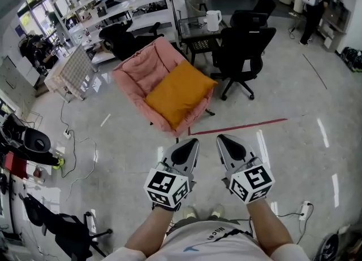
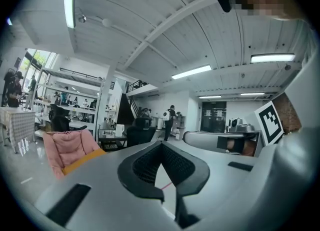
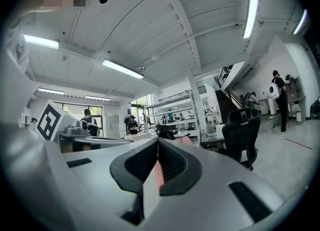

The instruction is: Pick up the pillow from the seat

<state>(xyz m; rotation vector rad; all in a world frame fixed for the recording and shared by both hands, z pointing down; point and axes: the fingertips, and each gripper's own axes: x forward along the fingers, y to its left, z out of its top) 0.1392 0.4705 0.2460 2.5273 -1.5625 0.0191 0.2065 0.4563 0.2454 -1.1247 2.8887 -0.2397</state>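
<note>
An orange square pillow lies on the seat of a pink padded chair ahead of me on the floor. The left gripper view catches the pink chair with the orange pillow at its left. My left gripper and right gripper hang side by side over the floor, short of the chair's front edge. Both are shut with nothing between the jaws. The left gripper and the right gripper each show their tips meeting.
A black office chair stands just right of the pink chair, beside a small dark table carrying a white kettle. A red tape line crosses the floor. Cables and equipment sit left; a person stands far right.
</note>
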